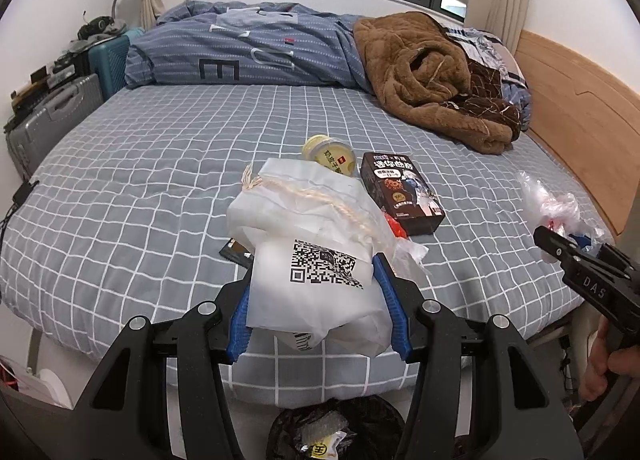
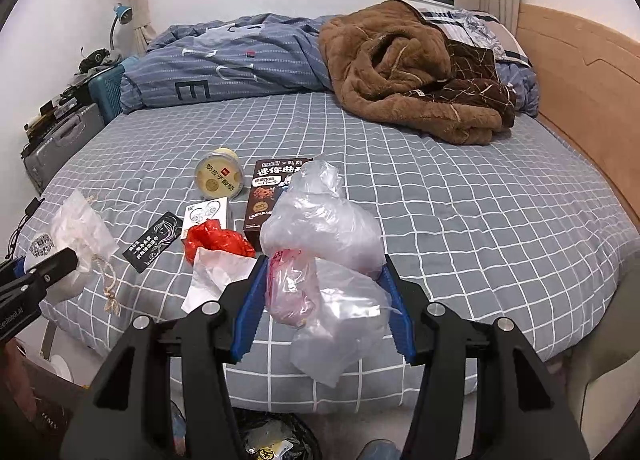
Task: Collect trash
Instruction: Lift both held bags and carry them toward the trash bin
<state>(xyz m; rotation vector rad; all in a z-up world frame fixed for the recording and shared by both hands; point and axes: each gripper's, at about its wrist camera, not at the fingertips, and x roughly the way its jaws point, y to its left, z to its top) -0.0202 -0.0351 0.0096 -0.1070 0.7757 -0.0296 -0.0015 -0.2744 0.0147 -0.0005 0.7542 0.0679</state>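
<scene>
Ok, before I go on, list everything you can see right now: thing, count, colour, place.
white drawstring bag: 1, white with a QR code, in the left gripper
clear plastic bag: 1, clear with pink inside, in the right gripper
yellow cup: 1, pale yellow, on the bed
snack box: 1, dark brown, right of the cup
red wrapper: 1, red, front of the bed
black tag: 1, black, left of the red wrapper
white card: 1, white, behind the red wrapper
brown blanket: 1, far right of the bed
blue duvet: 1, far left of the bed
bin: 1, black liner, on the floor below the grippers
left gripper: closed on the drawstring bag
right gripper: closed on the plastic bag
</scene>
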